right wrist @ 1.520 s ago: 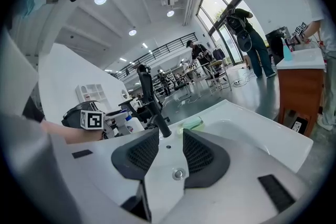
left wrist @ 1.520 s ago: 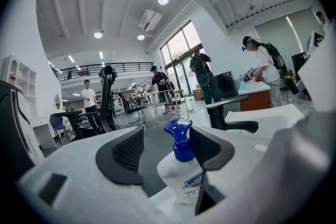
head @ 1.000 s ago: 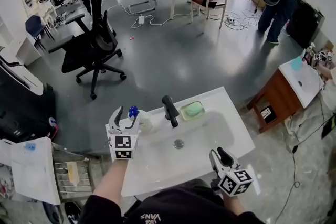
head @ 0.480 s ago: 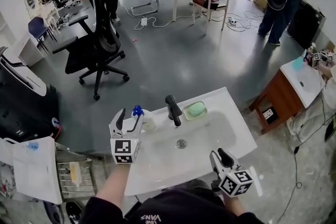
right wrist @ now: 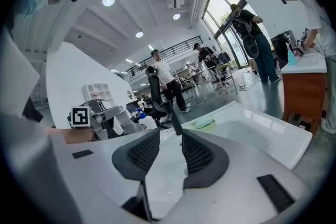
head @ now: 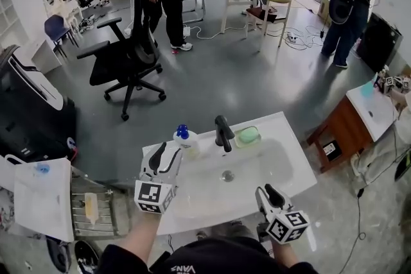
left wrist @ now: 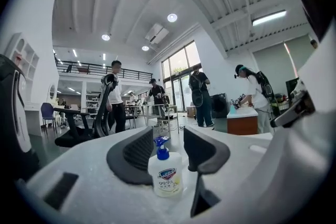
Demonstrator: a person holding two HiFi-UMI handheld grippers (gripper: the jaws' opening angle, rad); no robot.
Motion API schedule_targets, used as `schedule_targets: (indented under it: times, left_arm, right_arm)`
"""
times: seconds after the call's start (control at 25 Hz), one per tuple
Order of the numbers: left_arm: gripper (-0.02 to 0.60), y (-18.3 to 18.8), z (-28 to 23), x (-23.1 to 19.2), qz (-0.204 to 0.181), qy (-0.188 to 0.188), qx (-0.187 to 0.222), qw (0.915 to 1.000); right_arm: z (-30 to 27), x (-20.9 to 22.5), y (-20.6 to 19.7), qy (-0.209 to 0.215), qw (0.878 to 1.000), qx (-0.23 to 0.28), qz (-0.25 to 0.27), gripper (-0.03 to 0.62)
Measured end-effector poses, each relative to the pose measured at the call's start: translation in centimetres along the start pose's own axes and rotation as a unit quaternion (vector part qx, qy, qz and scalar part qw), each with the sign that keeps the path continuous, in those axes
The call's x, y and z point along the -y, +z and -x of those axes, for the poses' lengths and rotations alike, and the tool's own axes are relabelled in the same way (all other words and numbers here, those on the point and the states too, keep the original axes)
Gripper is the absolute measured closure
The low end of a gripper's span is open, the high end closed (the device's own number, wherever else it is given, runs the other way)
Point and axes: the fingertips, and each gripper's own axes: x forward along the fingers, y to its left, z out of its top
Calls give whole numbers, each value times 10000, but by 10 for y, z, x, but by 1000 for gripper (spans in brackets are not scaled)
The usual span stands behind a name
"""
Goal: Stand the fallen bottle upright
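A white soap bottle (head: 185, 140) with a blue pump stands upright on the back left corner of the white sink (head: 282, 138). My left gripper (head: 166, 156) is just short of it, toward me, and its jaws are closing with nothing pressed between the pads. In the left gripper view the bottle (left wrist: 167, 174) stands free beyond the left gripper (left wrist: 168, 134). Over the sink's front right edge, my right gripper (head: 270, 192) holds nothing and its jaws are closing a little. The right gripper view shows the right gripper (right wrist: 170, 139) pointing across the basin, with the bottle (right wrist: 147, 121) far off.
A black faucet (head: 223, 133) rises behind the basin, with a green soap bar (head: 247, 135) in a dish to its right. A wire rack (head: 90, 212) sits left of the sink, a wooden cabinet (head: 340, 128) to the right. An office chair (head: 128, 54) and people stand beyond.
My left gripper has drawn back toward me from the bottle and its jaws have narrowed. The bottle now stands clear of the jaws. The right gripper has barely shifted.
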Motion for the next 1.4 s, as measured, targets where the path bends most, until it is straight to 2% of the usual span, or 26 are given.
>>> schedule_targets:
  times: [0.16,0.28,0.4,0.68,1.04,1.4]
  left_arm:
    - [493,6,33,4,66,-14,95,9999]
    - [540,4,57,7,87,-107,73,9999]
    - [551,2,77,15,139,-267,59,9995]
    - [560,0,126,33,275,-469,35,9985]
    - [561,-8,171,36,353,-420,-34,9985]
    - [561,-15,190,40,457,-371,-48,9983]
  right_arm:
    - [3,-19,4,117,9998,78,156,476]
    - [5,-35,6,188,9993,172,281,480]
    - [6,-49,7,249,9983,323,415,488]
    - [20,-84,11,305,9951,626,701,591]
    - [32,-109,-4,349,9942,603,817,592]
    - [36,-122,-13,270,9926,493,1078,593]
